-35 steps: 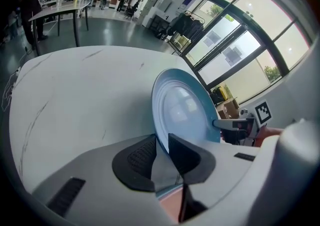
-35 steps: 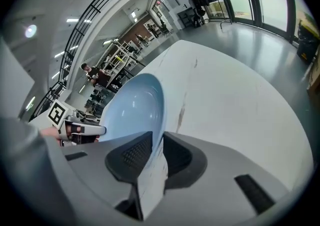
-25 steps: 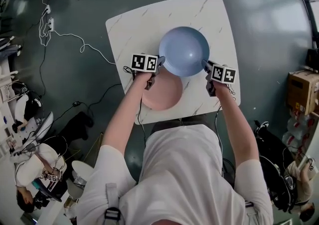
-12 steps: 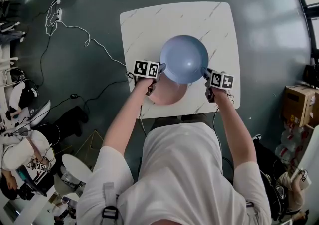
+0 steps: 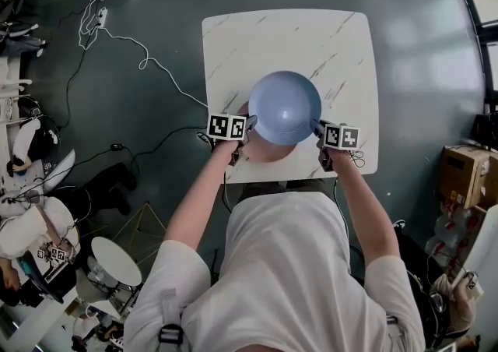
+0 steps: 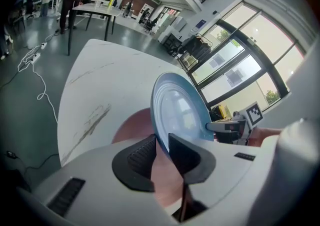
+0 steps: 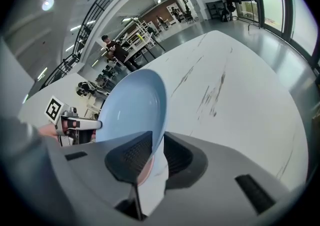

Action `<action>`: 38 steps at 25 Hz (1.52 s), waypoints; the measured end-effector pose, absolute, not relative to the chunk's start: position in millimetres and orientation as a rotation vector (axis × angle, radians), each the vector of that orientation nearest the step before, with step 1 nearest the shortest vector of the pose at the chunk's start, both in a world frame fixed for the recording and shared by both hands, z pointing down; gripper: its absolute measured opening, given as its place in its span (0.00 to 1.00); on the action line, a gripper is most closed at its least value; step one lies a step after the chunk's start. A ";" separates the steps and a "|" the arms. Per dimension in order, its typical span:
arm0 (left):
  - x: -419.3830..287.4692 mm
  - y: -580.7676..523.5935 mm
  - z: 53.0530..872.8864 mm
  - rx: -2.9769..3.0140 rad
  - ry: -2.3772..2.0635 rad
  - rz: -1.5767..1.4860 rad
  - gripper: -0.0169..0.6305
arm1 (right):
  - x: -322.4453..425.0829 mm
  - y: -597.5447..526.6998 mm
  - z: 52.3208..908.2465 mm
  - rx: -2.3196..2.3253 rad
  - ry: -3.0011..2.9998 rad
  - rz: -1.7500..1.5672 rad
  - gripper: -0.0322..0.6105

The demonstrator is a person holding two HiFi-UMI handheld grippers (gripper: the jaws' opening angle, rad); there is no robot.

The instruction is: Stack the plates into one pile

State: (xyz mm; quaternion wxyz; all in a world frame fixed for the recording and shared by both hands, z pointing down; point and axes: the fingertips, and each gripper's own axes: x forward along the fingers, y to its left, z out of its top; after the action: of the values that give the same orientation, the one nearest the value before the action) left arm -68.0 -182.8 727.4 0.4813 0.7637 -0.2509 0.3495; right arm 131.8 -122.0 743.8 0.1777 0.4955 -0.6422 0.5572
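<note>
— Where is the blue plate?

— In both my grips. The left gripper pinches its rim at 9 o'clock and the right gripper pinches it at 3 o'clock, holding it over the bench.

— What has changed?

— I've brought it toward 6 o'clock. A second ago the pink plate showed wide at its 7 o'clock; now only a sliver peeks out. I judge it nearly centred, so lowering and letting go come next.
</note>
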 end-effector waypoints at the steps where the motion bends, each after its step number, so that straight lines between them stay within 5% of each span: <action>1: -73.1 -177.7 728.9 1.855 -0.618 0.847 0.16 | 127.3 -118.7 745.0 1.387 -1.816 1.573 0.18; 38: -150.2 -94.2 761.0 1.745 -0.578 0.866 0.20 | 60.8 -76.9 768.9 1.292 -1.737 1.415 0.21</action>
State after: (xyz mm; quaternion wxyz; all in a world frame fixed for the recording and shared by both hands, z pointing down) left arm -150.2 -94.2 761.0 0.5267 0.7300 -0.2418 0.3622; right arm 60.8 -76.9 768.9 0.2744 0.4803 -0.6459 0.5262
